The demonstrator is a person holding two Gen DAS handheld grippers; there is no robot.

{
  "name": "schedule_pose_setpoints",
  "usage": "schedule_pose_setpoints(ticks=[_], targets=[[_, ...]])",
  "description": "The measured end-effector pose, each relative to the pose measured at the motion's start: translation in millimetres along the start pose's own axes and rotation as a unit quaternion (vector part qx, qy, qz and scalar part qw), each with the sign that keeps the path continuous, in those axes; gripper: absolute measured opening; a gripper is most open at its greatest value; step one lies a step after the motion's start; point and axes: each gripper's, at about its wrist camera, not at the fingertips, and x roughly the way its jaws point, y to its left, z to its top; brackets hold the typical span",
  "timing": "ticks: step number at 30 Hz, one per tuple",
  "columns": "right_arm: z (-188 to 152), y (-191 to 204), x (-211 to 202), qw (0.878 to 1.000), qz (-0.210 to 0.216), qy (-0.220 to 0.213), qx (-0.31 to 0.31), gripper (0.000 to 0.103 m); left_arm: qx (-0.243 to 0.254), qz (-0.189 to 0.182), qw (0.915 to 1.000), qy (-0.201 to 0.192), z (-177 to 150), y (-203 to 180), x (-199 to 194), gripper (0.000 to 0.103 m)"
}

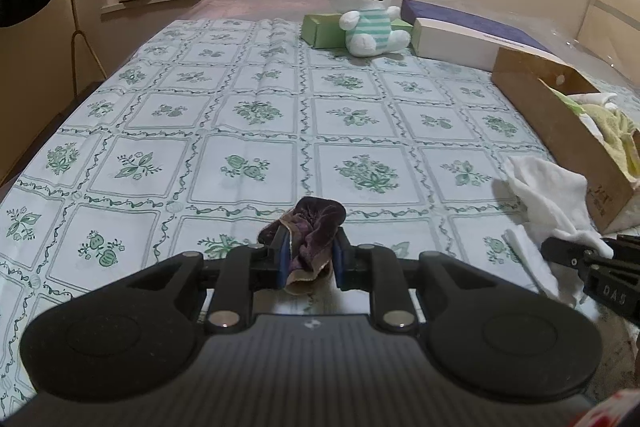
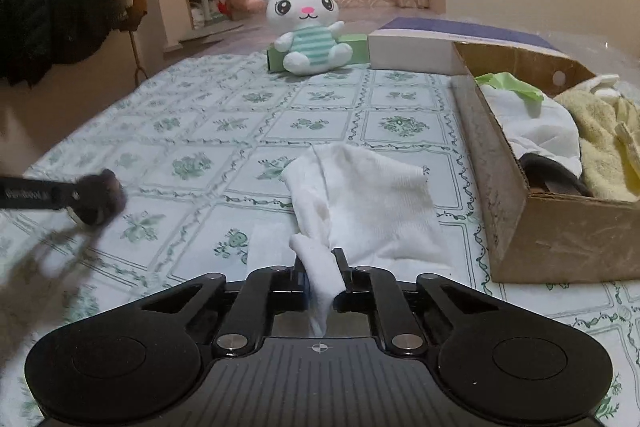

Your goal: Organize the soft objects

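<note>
My left gripper (image 1: 308,259) is shut on a crumpled dark purple cloth (image 1: 316,223), held just above the patterned bedspread; in the right wrist view that cloth (image 2: 100,197) shows as a blurred dark clump at the left edge. My right gripper (image 2: 322,267) is shut on a corner of a white cloth (image 2: 368,203) that lies spread on the bed beside the cardboard box (image 2: 488,163). The same white cloth (image 1: 548,195) appears at the right in the left wrist view. The box holds white, yellow, green and dark soft items.
A white plush bunny (image 1: 366,7) in a striped shirt sits at the far end against a green box (image 1: 320,31). A white and blue box (image 1: 452,35) lies behind the cardboard box. Coats hang at the left; the bedspread (image 1: 200,131) stretches between.
</note>
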Motion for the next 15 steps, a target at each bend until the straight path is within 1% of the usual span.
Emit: schedule_pose_setpoints(ticks=[3,7,13,15], targets=[[6,-7,-16,1.000,0.015,-0.012,0.016,0.010,0.005,-0.007,1.0000,-0.002,0,-5,-5,0.019],[20,-17,-45,0.999,0.031,-0.037,0.019,0.010,0.013,-0.019,0.9997,-0.009,4,-17,-16,0.019],[45,-39,-96,0.995,0.051,-0.081,0.024,0.010,0.035,-0.037,0.9982,-0.032,20,-41,-36,0.019],[52,-49,-112,0.994,0.052,-0.096,0.027,0.010,0.047,-0.044,0.9971,-0.041,27,-51,-44,0.019]])
